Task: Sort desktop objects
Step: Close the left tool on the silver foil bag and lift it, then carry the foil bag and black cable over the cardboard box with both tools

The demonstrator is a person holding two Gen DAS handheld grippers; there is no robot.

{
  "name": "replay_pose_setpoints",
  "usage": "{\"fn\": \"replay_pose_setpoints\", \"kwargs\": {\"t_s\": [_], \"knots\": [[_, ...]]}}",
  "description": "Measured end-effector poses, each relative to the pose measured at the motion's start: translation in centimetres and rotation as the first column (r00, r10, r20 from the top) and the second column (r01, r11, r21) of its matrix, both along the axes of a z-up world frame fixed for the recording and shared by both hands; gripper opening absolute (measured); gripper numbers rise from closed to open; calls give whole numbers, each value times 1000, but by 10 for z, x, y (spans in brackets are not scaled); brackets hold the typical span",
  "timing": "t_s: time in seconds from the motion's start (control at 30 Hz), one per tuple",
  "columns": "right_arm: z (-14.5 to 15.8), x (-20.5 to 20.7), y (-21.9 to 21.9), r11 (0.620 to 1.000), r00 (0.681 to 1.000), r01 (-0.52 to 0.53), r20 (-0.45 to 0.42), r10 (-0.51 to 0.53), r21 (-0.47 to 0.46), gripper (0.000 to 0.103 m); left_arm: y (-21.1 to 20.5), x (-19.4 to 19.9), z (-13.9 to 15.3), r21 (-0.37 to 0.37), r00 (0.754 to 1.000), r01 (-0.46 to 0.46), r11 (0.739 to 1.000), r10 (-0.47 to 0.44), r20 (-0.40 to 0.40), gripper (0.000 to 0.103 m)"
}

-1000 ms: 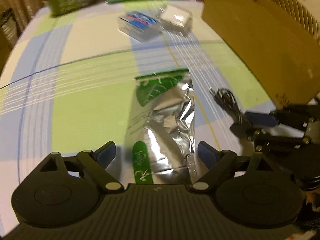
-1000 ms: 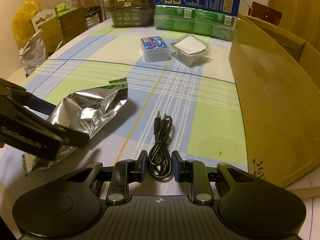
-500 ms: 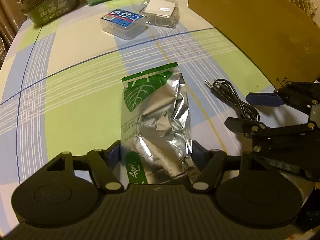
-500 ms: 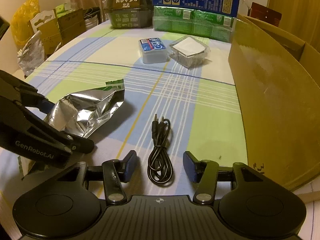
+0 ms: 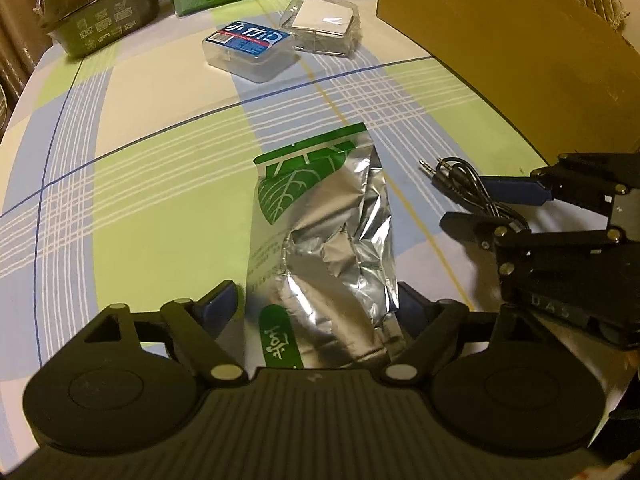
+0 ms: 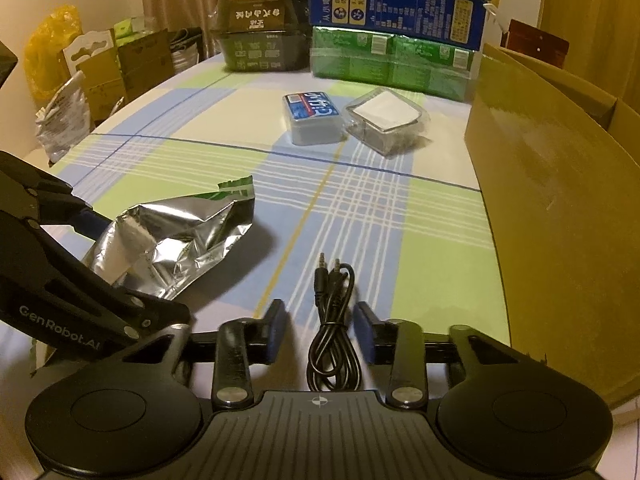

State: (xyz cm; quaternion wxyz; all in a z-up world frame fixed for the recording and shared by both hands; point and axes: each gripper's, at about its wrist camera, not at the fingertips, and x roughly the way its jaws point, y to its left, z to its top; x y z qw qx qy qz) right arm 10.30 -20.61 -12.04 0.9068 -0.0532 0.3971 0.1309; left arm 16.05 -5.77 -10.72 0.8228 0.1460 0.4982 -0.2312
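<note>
The left hand-held gripper carries "GenRobot.AI" in pale letters along its arm, seen at the left of the right wrist view. Far ahead of the right hand-held gripper, the dark noodle tub shows "HONGLI" upside down. The letters "DAS" show faintly on the right hand-held gripper's body.

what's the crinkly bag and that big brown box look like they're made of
Bag: thin metallised foil or foil-lined plastic, going by its mirror-like silver sheen and sharp creases, with green printing. Box: apparently plain cardboard, matte brown, with folded flaps.
</note>
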Motion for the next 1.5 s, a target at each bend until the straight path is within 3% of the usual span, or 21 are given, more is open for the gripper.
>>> {"fn": "replay_pose_setpoints", "kwargs": {"t_s": [0.07, 0.2, 0.43, 0.53, 1.0, 1.5], "knots": [[0, 0, 2, 1000, 1000, -6, 5, 6, -9, 14, 1, 0, -1, -3, 1000, -1, 1000, 1, 0, 84], [0, 0, 2, 1000, 1000, 1, 5, -1, -7, 13, 2, 0, 0, -13, 1000, -15, 1000, 15, 1, 81], [4, -3, -4, 1000, 1000, 26, 6, -26, 12, 13, 8, -1, 7, -33, 999, -39, 999, 39, 2, 49], [8, -4, -8, 999, 999, 38, 10, -38, 29, 13, 13, -2, 10, -73, 998, -59, 996, 59, 2, 44], [46, -27, -19, 996, 996, 67, 59, -71, 58, 13, 9, -32, 40, -137, 994, -93, 986, 99, 37, 43], [109, -58, -51, 991, 987, 91, 125, -102, 94, 13, -33, -74, 90, -174, 991, -86, 981, 102, 85, 43]]}}
